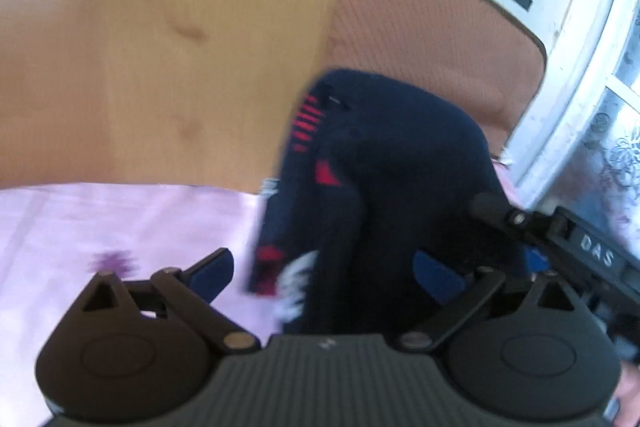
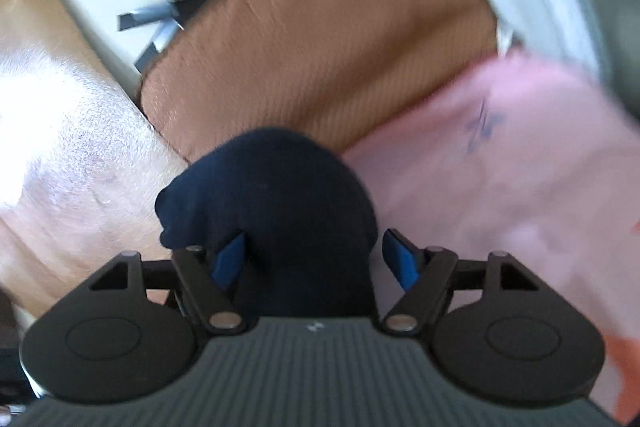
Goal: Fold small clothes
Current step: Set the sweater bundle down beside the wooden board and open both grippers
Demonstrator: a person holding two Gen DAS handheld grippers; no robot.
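A small navy garment with red stripes and white print lies bunched at the wooden table's edge, partly on a pink cloth. My left gripper is open, its blue pads spread to either side of the garment's near end. In the right wrist view the same navy garment sits between the blue pads of my right gripper, which is open around it. The right gripper's body also shows in the left wrist view, beside the garment.
The wooden table stretches to the left. A brown mesh chair seat stands just past the table edge, also in the right wrist view. A pink cloth lies at the right. A white floor and window frame lie beyond.
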